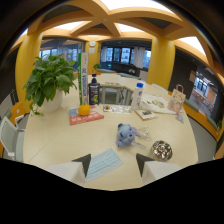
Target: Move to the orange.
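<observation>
Sweeping from your left, you meet a leafy green plant in a white pot (48,82) standing at the far left of the pale round table (50,142). Just to its right the round orange (84,109) sits on a flat red book (86,116), with a tall green-and-white upright sign (84,78) and a dark bottle with a label (94,90) behind it. The orange lies well beyond your left finger and to its left, far from the tips. Nearer you, a light blue face mask (103,162) lies flat on the table between the fingers, touching neither. Your gripper (113,162) is held level above the near edge of the table, pointing across it, its two dark fingertips (83,162) spread wide apart and holding nothing. Just ahead of the right finger sits a small blue plush toy (126,135), then a shiny metal bowl (161,149) beside that finger. Farther back stand a white bottle with a blue cap (138,95) and a brown paper bag (176,99).
</observation>
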Demonstrator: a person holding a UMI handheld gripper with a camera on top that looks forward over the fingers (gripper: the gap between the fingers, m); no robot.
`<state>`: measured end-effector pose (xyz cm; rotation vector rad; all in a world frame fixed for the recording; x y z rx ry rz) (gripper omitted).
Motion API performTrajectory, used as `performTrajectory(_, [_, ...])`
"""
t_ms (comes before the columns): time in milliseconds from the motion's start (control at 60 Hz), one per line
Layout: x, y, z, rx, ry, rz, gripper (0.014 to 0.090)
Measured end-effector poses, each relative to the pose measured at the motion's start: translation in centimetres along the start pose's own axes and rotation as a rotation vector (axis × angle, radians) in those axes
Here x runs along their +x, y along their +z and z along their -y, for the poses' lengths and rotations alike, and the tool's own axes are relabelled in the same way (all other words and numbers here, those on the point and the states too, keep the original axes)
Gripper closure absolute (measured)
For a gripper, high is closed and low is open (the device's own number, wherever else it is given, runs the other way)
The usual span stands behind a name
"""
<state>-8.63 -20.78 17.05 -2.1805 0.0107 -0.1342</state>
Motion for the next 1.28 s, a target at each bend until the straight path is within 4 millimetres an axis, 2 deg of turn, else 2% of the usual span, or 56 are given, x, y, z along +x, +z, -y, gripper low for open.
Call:
performTrajectory(167, [-4.8, 1.7, 1.2, 0.017, -0.002, 0.023, 0.0190])
performTrajectory(283, [-7.9, 4.5, 2.8, 0.025, -0.013, 0.056, 0.0192])
performTrajectory(450, [-11.2, 11.2, 5.9, 0.056, -0.037, 0.088, 0.0188])
performTrajectory(667, [-14.9, 22.4, 9.7, 0.058, -0.031, 0.114, 0.0186])
performTrajectory(800, [-16.6, 26.5, 10.5, 0.023, -0.014, 0.136, 0.0189])
performTrajectory(867, [-17.0, 27.9, 10.7, 0.008, -0.009, 0.140, 0.0190])
performTrajectory(967, [-17.0, 28.8, 10.8, -0.004, -0.012, 0.133, 0.0190])
performTrajectory(1283, [-17.3, 29.3, 10.6, -0.028, -0.003, 0.133, 0.0191])
